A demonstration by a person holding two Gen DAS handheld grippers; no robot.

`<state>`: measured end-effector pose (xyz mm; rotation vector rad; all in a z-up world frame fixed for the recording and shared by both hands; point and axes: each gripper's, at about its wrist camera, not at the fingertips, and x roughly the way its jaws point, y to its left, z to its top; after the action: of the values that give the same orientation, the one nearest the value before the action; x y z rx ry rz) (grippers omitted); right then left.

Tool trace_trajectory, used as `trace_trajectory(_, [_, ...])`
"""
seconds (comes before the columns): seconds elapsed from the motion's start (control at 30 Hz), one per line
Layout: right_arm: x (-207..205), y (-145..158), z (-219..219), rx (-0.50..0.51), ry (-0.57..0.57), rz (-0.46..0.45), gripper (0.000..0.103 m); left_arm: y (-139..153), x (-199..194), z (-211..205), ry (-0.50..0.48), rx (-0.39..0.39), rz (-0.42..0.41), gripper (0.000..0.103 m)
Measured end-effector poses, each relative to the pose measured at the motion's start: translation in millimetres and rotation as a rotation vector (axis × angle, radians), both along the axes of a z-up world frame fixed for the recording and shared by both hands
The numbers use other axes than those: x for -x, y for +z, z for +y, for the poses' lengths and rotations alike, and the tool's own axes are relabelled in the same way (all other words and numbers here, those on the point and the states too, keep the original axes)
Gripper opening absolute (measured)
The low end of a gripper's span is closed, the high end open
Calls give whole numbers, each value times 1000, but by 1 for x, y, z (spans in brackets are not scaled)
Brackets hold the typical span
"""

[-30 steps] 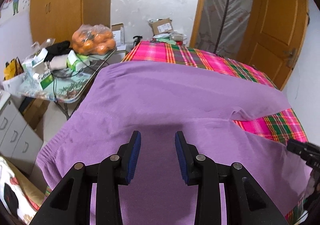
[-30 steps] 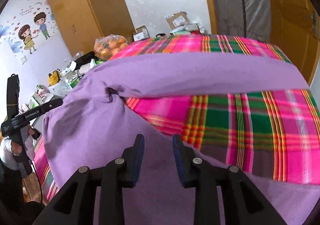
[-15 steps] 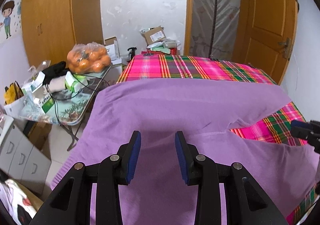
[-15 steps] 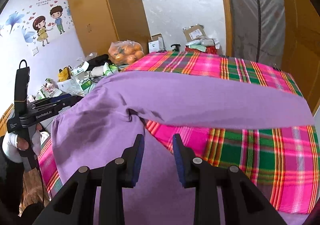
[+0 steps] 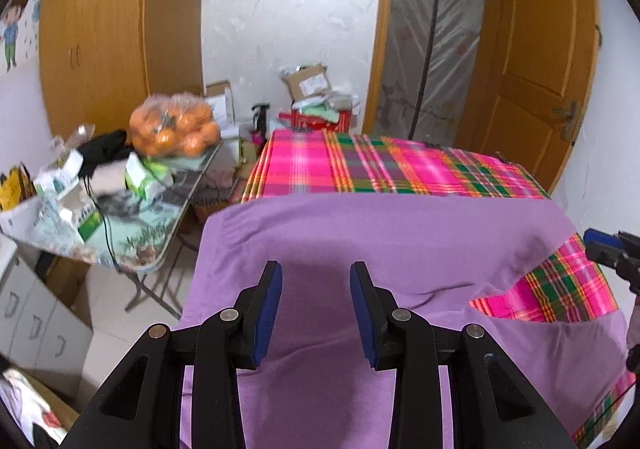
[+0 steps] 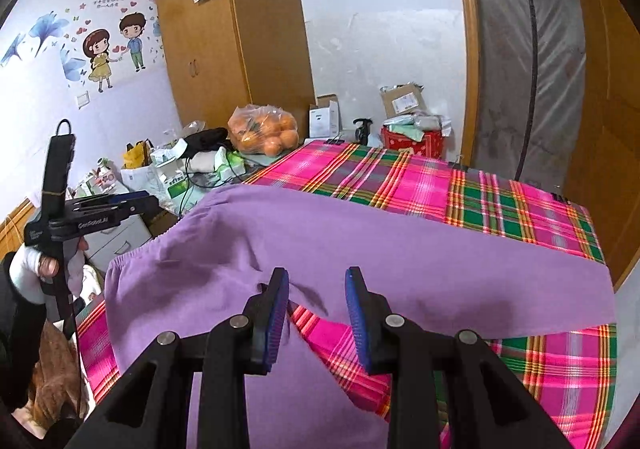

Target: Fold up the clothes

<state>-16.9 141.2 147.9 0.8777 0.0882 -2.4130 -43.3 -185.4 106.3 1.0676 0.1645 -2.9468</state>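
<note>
- Two hand-held grippers hover above a purple garment (image 5: 360, 249) spread over a surface covered with a pink, green and orange plaid cloth (image 5: 384, 169).
- In the left wrist view, the left hand-held gripper (image 5: 316, 309) has its blue-padded jaws parted with nothing between them; only purple fabric lies below.
- In the right wrist view, the right hand-held gripper (image 6: 317, 313) also has its jaws apart and grips nothing; below the gap a slanted edge of the garment meets bare plaid cloth.
- One long band of the garment runs across the surface, and a second part comes toward the cameras, leaving a wedge of plaid uncovered between them.
- The garment's left edge hangs over the side of the surface.
- A person's hand (image 6: 32, 269) in a white sleeve holds the left hand-held gripper at the left of the right wrist view.
- Beside the surface stands a cluttered side table (image 5: 132, 237) bearing a bag of oranges (image 5: 176, 129) and boxes.
</note>
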Motion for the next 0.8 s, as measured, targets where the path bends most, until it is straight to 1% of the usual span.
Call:
trace_trajectory(0.1, [14, -16, -3, 4, 10, -67, 30, -17, 11, -12, 9, -46, -56, 37])
trace_trajectory(0.2, [24, -30, -6, 6, 23, -119, 30, -33, 18, -17, 17, -66, -97, 37])
trace_trajectory(0.33, [39, -35, -14, -17, 41, -132, 30, -41, 26, -18, 11, -75, -121, 37])
trace_trajectory(0.57, [70, -42, -36, -71, 103, -117, 30, -38, 59, -19, -3, -11, -140, 37])
trace_trajectory(0.6, [76, -43, -40, -81, 111, -120, 31, -37, 64, -19, -6, -3, -141, 37])
trace_trajectory(0.67, [87, -45, -47, -98, 124, -126, 37, -36, 73, -21, -10, 13, -144, 37])
trace_trajectory(0.8, [107, -46, -56, -121, 141, -125, 39, -33, 89, -25, -14, 51, -154, 37])
